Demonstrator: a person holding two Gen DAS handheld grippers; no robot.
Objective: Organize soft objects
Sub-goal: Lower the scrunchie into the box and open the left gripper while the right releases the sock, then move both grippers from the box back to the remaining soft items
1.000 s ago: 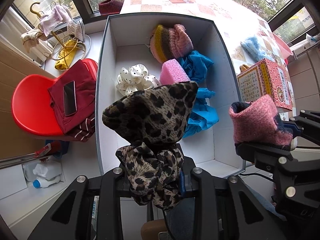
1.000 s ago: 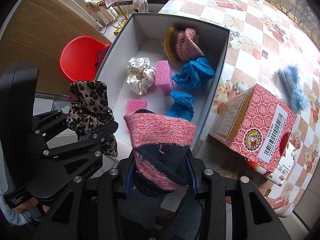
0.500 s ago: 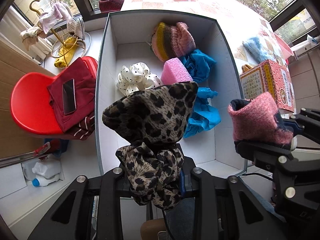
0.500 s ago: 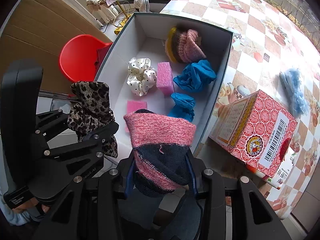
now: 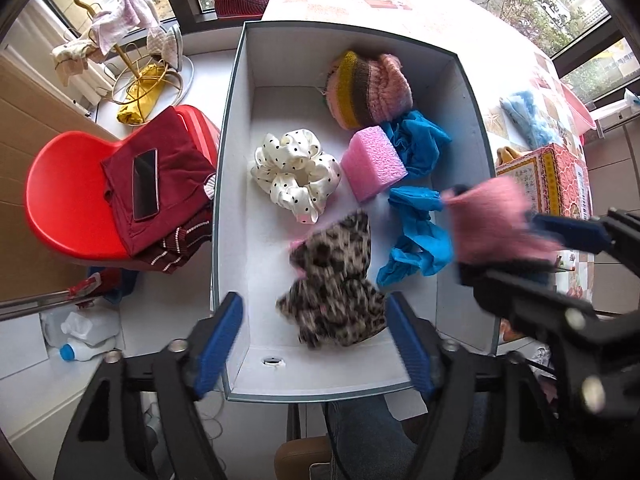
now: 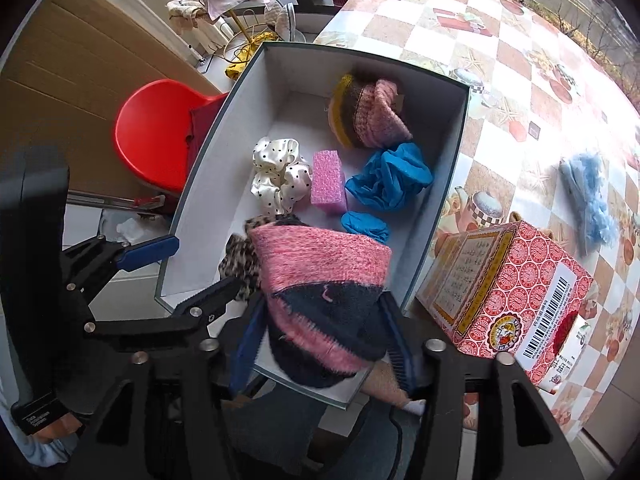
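A grey box point(image 5: 228, 160) holds a white dotted scrunchie point(image 5: 296, 176), a pink sponge point(image 5: 376, 164), crumpled blue gloves point(image 5: 416, 232) and a striped knit hat point(image 5: 368, 88). My left gripper point(image 5: 313, 304) points down over the box's near end, its jaws opening. The leopard scrunchie point(image 5: 332, 280) is blurred, free of the pads and low in the box. My right gripper point(image 6: 322, 304) is also opening. The pink and navy knit sock point(image 6: 320, 280) still sits between its blue pads point(image 6: 248, 344), loosened and blurred, above the box's near right corner point(image 6: 404, 272).
A red patterned carton point(image 6: 508, 292) stands on the checked tablecloth right of the box, with a light blue fluffy piece point(image 6: 588, 200) beyond it. Left of the box is a red chair point(image 5: 76, 200) with a dark red garment and a phone. Bottles point(image 5: 84, 336) lie on the floor.
Both grippers went from shut to open. The leopard scrunchie left the left jaws and dropped into the box. The knit sock slackened between the right jaws. Neither hand shifted.
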